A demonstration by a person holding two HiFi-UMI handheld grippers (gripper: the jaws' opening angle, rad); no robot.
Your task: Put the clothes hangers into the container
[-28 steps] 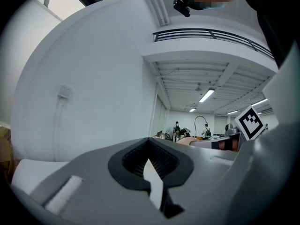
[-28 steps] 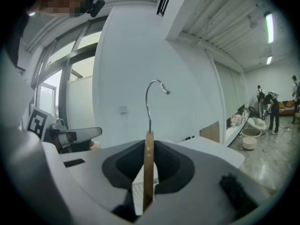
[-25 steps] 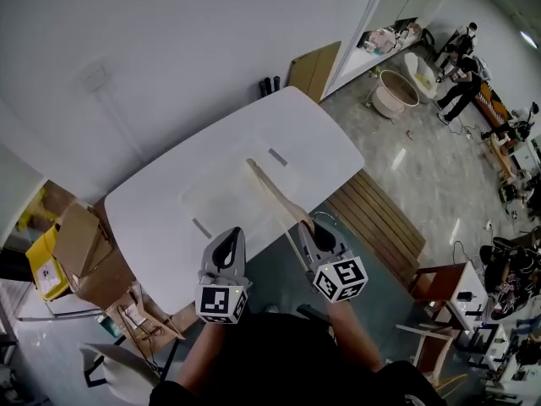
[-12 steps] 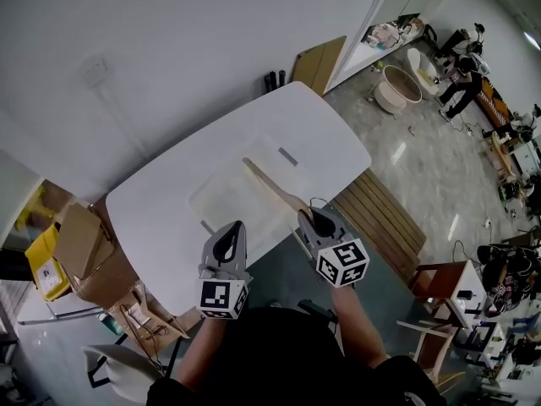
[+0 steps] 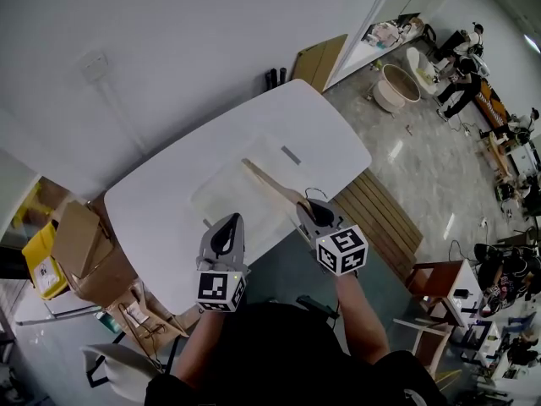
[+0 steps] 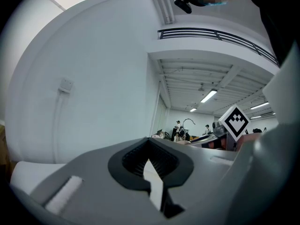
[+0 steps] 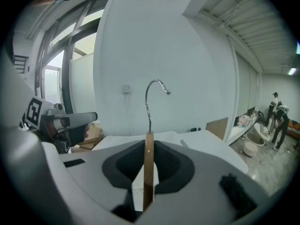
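A wooden clothes hanger [image 5: 275,186] with a metal hook slants over a clear plastic container [image 5: 221,184] on the white table [image 5: 152,201]. My right gripper [image 5: 314,214] is shut on the hanger's near end, at the table's front edge. In the right gripper view the wooden bar [image 7: 148,172] stands upright between the jaws of the right gripper [image 7: 148,165], and its hook [image 7: 150,102] rises above them. My left gripper [image 5: 224,239] hovers at the front edge, left of the hanger, shut and holding nothing. The left gripper view shows the left gripper [image 6: 152,165] with only a thin slit between its jaws.
Cardboard boxes [image 5: 80,248] and a yellow bin [image 5: 38,260] sit left of the table. A slatted wooden bench [image 5: 376,214] lies to its right. A light chair [image 5: 110,370] stands at the lower left. People [image 5: 461,66] work far off at the upper right.
Both grippers have edged slightly toward the table. The hanger stays in the right gripper, over the container.
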